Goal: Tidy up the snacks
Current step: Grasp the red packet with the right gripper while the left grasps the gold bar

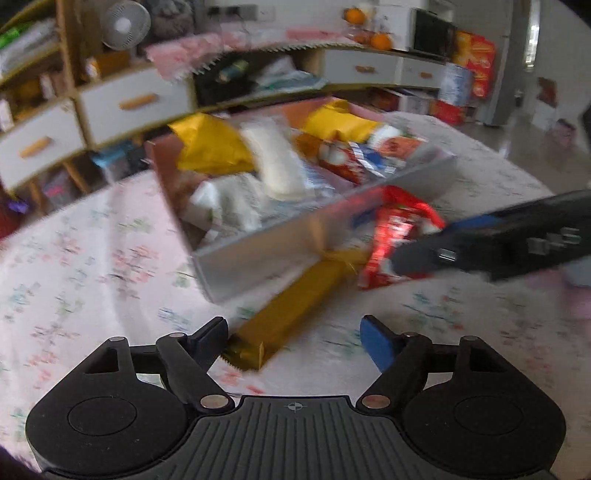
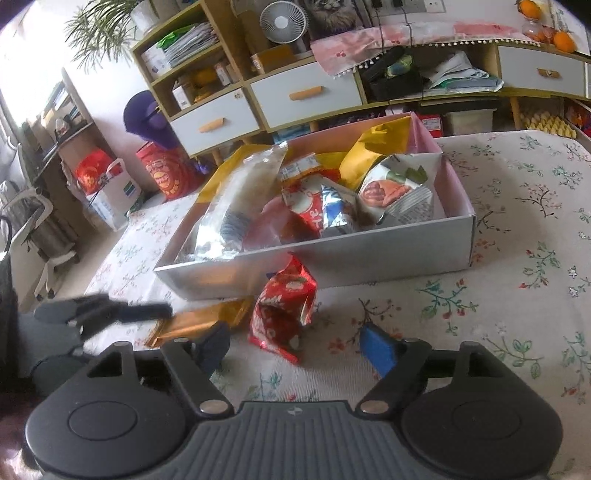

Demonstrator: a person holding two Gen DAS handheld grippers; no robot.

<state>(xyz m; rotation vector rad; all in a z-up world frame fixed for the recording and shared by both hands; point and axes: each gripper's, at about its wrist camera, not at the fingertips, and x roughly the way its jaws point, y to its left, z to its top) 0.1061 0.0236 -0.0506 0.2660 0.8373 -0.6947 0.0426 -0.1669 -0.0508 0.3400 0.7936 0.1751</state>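
A grey box with a pink inside (image 1: 258, 254) (image 2: 388, 258) stands on the floral tablecloth, holding several snack packets in gold, white, red and blue. Against its near wall lie a long gold packet (image 1: 295, 310) (image 2: 199, 321) and a crumpled red packet (image 1: 391, 236) (image 2: 284, 310). My left gripper (image 1: 293, 332) (image 2: 110, 310) is open, the gold packet's near end lying between its fingers, close to the left one. My right gripper (image 2: 295, 341) (image 1: 436, 240) is open too, the red packet's lower end sitting loose between its fingers.
A wooden cabinet with white drawers (image 2: 306, 96) and a small fan (image 2: 282, 20) stands behind the table. Red bags (image 2: 166, 177) and a chair (image 2: 33, 221) are on the floor off the table's left edge. Bare tablecloth (image 2: 517, 258) lies right of the box.
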